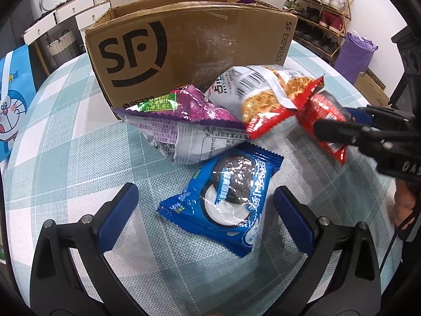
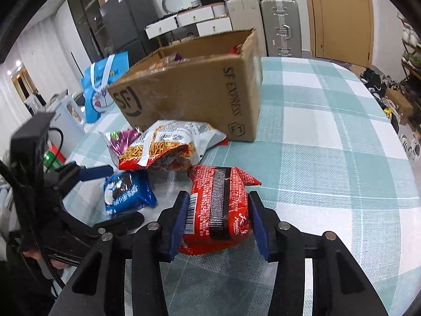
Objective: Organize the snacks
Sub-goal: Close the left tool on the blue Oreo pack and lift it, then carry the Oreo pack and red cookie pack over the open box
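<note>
Snacks lay on the checked bench (image 2: 329,137) just before the cardboard box (image 1: 194,52). The right claw (image 2: 219,221) was clamped on the red packet (image 2: 218,205), held above the cloth. The left claw (image 1: 205,210) stood wide open around the blue cookie packet (image 1: 223,200), fingers not touching it.

Large black "SF" logo printed on the long side of the cardboard box (image 1: 189,50); "SF EXPRESS" printed vertically at its right edge (also legible on the end panel in the right wrist view). Partial digits "95338" at the lower left corner of the same side. "DAB" in pale letters on the right gripper (image 1: 326,129) body, cut off. Print on the snack packets too small or blurred to read.
</note>
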Demonstrator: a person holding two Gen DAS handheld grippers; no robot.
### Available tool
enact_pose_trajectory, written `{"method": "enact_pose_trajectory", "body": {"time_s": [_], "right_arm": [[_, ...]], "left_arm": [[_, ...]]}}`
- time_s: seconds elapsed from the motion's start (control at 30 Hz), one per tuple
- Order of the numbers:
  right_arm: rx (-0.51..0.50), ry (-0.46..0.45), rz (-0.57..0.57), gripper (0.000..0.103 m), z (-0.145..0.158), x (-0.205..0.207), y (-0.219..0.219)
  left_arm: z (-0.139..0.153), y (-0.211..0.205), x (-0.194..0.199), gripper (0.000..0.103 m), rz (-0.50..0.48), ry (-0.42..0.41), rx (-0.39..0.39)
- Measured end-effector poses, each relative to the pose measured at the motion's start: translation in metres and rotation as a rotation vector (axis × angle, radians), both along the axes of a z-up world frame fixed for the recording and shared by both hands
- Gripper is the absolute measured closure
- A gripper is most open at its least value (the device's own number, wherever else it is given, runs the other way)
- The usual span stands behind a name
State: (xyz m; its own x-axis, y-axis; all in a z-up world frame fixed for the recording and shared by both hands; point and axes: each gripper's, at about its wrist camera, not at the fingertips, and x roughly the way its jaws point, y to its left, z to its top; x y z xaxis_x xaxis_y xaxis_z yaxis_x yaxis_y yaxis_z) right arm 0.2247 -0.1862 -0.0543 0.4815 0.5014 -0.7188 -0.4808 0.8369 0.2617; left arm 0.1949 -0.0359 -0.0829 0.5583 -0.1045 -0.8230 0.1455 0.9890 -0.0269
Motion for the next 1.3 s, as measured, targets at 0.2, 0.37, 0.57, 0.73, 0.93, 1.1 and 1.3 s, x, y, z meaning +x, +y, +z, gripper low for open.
{"method": "enact_pose_trajectory", "body": {"time_s": [0.2,0.37,0.57,0.73,0.93,1.1,1.3], "right_arm": [[0.032,-0.004,-0.002,0.057,0.006,-0.002,-0.006],[0.046,0.0,-0.007,0.057,0.007,-0.003,-0.011],[0.059,-0.009,-0.011,0.057,0.01,-0.004,-0.014],[0.072,-0.023,-0.014,0.057,0.015,-0.007,-0.017],[0.09,-0.049,-0.008,0.057,0.022,-0.01,-0.017],[0.119,-0.084,-0.003,0.057,0.031,-0.014,-0.019],[0.167,-0.134,0.007,0.057,0.046,-0.021,-0.023]], "left_arm": [[0.002,-0.006,-0.006,0.009,-0.022,-0.011,-0.003],[0.006,-0.012,-0.019,0.035,-0.043,-0.036,-0.012],[0.01,-0.016,-0.03,0.051,-0.06,-0.046,-0.026],[0.013,-0.017,-0.037,0.061,-0.075,-0.054,-0.05],[0.021,-0.014,-0.047,0.061,-0.079,-0.081,-0.079],[0.031,-0.01,-0.055,0.061,-0.078,-0.114,-0.106],[0.046,-0.009,-0.065,0.061,-0.066,-0.153,-0.11]]}}
